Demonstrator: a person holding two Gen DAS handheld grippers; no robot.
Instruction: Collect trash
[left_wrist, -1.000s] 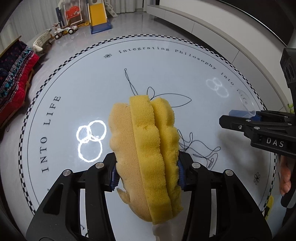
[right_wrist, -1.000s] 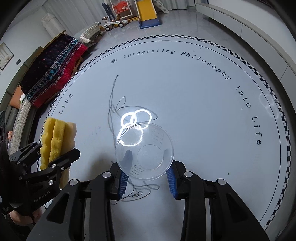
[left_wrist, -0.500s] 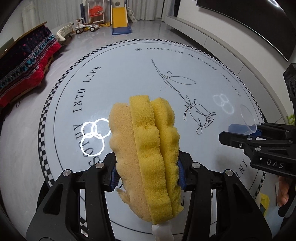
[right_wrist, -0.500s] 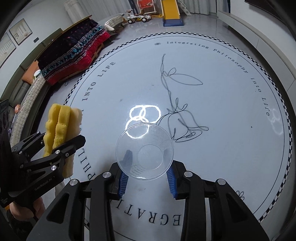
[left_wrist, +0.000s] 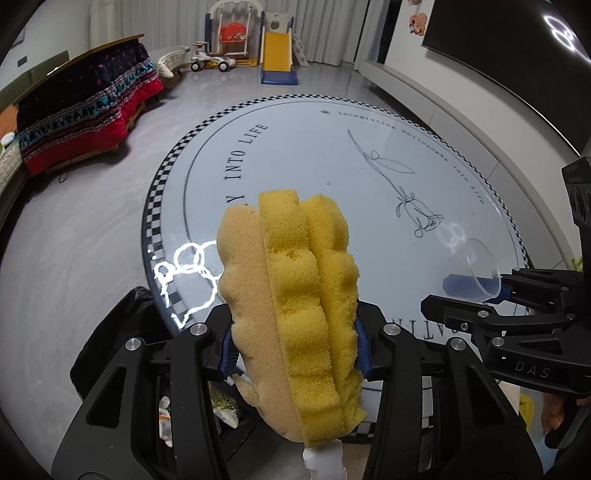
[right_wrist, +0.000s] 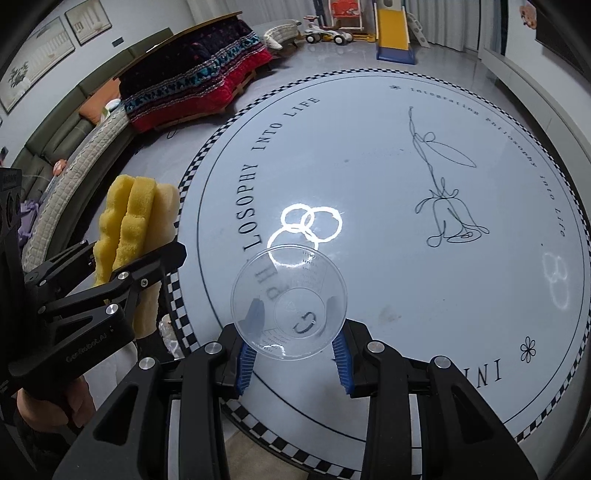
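Note:
A wavy yellow sponge (left_wrist: 291, 310) stands upright between the blue pads of my left gripper (left_wrist: 293, 350), which is shut on it. The sponge (right_wrist: 133, 218) also shows at the left of the right wrist view. My right gripper (right_wrist: 293, 354) is shut on a clear plastic cup (right_wrist: 290, 302), whose open mouth faces away from the camera. In the left wrist view the cup (left_wrist: 476, 269) sits at the right. An open black trash bag (left_wrist: 110, 339) lies below my left gripper, just off the mat's edge, with wrappers (left_wrist: 225, 406) inside.
Both grippers hang over the checkered rim of a round white floor mat (right_wrist: 424, 177) printed with lettering and a line drawing. A sofa with a red patterned blanket (left_wrist: 81, 110) stands to the left. Toys and a small slide (left_wrist: 277, 55) are at the back. A low white cabinet (left_wrist: 461, 110) lines the right wall.
Both grippers have travelled across the mat to its checkered edge, and the black bag has come into view under the left one. Sponge and cup stay gripped as before.

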